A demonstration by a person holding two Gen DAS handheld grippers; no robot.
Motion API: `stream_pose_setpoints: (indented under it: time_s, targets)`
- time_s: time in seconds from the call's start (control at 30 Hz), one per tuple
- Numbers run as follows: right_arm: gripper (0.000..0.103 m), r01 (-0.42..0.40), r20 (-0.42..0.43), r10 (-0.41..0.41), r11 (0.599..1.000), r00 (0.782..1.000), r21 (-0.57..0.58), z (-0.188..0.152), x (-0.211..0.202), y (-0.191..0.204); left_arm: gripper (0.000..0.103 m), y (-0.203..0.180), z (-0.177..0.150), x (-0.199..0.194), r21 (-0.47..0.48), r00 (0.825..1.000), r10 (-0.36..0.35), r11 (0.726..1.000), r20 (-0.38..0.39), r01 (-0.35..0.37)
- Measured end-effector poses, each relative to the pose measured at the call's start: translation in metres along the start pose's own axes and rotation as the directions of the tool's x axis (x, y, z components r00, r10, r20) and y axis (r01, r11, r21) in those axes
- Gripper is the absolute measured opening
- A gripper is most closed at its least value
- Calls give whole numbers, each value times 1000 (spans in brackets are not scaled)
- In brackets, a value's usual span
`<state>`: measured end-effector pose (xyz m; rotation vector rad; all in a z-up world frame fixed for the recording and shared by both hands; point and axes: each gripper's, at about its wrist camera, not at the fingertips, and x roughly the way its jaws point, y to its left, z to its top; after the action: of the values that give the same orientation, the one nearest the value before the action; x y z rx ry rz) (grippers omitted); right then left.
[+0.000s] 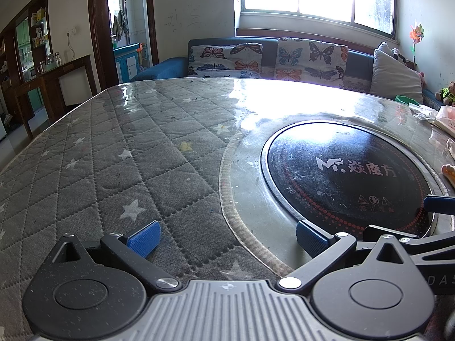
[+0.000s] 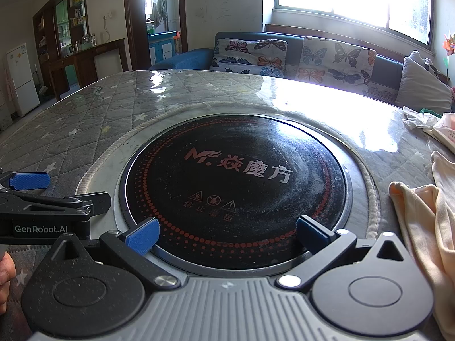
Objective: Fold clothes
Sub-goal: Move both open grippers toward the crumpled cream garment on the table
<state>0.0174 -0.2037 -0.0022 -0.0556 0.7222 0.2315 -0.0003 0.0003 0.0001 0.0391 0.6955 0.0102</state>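
A pale peach garment (image 2: 426,227) lies crumpled at the right side of the table; only a small bit of it (image 1: 449,170) shows at the right edge of the left wrist view. My left gripper (image 1: 227,237) hovers open over the grey quilted table cover (image 1: 113,170), nothing between its blue pads. My right gripper (image 2: 227,234) stands open over the black round cooktop (image 2: 236,182), also with nothing in it, and the garment lies just to its right. The left gripper (image 2: 31,196) shows at the left edge of the right wrist view.
The cooktop (image 1: 347,176) is set into the table under a glossy clear sheet. Tissue packs and white wrappers (image 2: 426,125) lie at the far right. A sofa with butterfly cushions (image 2: 284,54) stands behind the table. A person's hand (image 2: 5,270) shows at the lower left.
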Motion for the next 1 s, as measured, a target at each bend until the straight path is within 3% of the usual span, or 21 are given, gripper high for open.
stream_pose_setpoints:
  time_s: [0.4,1.0]
  targets:
    - [103,-20,2,20,1000,1000,-20,0,-7,2,103,0,2,-3,-12,1000,-9,1000,-13,9]
    - [103,20,61,-19,1000,998,-13,-21,-90,-17,103,-47,-2,-48,50,993,-118,992,-6,118]
